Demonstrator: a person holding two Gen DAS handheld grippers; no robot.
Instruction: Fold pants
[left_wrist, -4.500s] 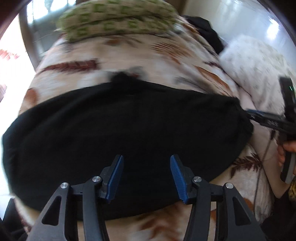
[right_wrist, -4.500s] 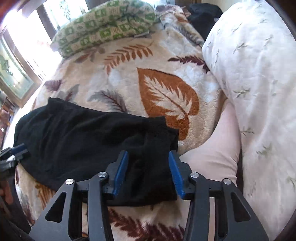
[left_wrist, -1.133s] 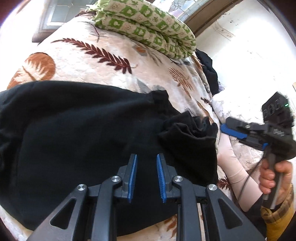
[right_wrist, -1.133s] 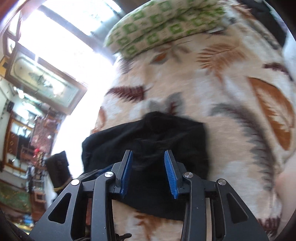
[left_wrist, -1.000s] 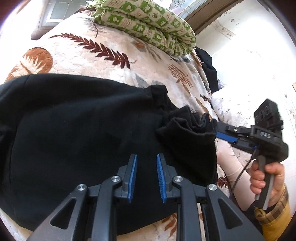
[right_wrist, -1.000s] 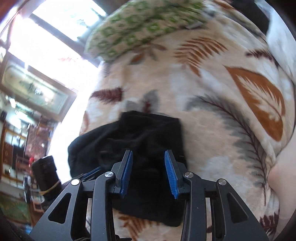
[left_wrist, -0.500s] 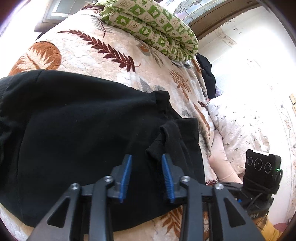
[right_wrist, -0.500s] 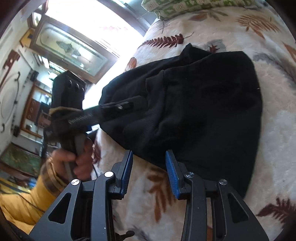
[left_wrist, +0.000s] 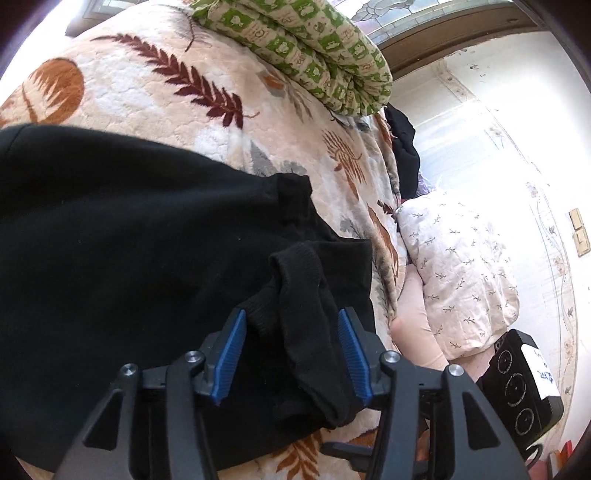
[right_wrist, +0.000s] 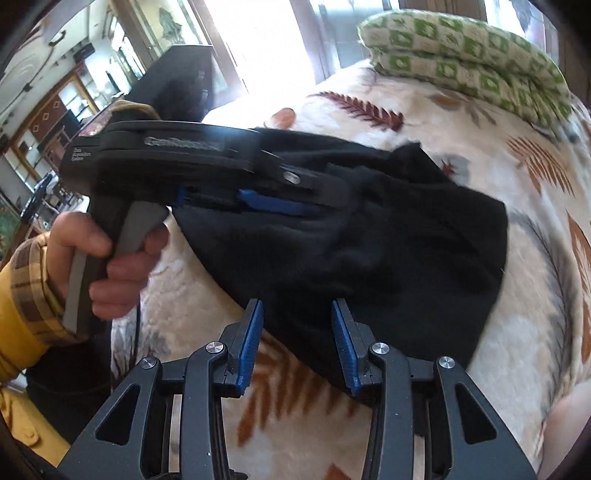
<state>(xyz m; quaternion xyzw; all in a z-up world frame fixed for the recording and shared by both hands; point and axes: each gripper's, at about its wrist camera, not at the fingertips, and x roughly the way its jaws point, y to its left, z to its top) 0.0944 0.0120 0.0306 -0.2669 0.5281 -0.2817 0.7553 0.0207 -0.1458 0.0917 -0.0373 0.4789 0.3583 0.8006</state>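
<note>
Spread both grippers, left (left_wrist: 291, 354) and right (right_wrist: 297, 341), off soft, limp black pants (left_wrist: 129, 258); best regripped by ribbed cuff (left_wrist: 295, 266) just ahead.

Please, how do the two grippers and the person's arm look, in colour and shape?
Both the left gripper and the right gripper have black skeletal linkages with silver pivot pins and ribbed blue pads. The left gripper has a black pistol body with a grey trigger. The hand wears a yellow sleeve with a brown plaid cuff.
</note>
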